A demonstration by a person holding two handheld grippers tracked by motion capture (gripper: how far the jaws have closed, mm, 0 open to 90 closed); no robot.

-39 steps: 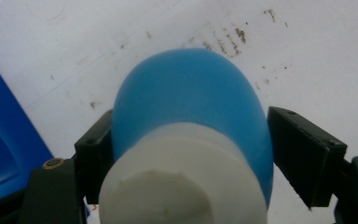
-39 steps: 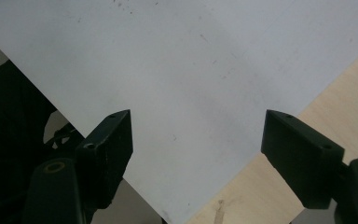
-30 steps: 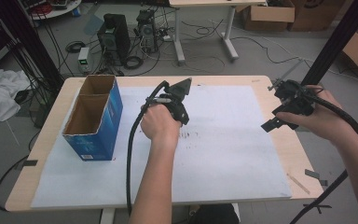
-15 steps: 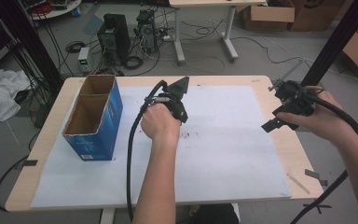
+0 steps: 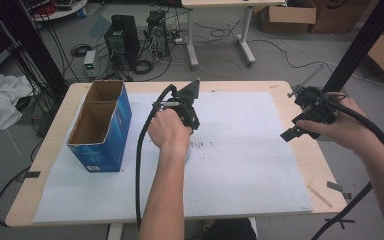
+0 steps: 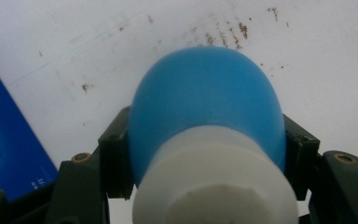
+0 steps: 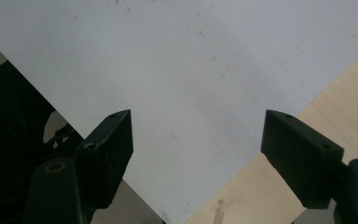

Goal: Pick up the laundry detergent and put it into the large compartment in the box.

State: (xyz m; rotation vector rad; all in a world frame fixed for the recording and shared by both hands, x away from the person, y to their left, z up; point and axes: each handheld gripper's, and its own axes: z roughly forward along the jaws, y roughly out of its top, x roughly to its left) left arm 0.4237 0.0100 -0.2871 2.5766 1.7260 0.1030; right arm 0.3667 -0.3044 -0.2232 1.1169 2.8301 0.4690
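Bulb (image 6: 205, 107), blue with a white base, sits between our left gripper's (image 6: 207, 154) jaws, which have just been closing and now press on its two sides. We hold it over the white sheet (image 5: 240, 165) near the middle of the table (image 5: 55, 135), just right of the blue box (image 5: 100, 125). Our right gripper (image 7: 198, 140) hangs above the sheet's right edge with its jaws wide apart and nothing between them.

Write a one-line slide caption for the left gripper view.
Left claw shut on a blue-and-white bulb above the stained white sheet, blue box alongside.
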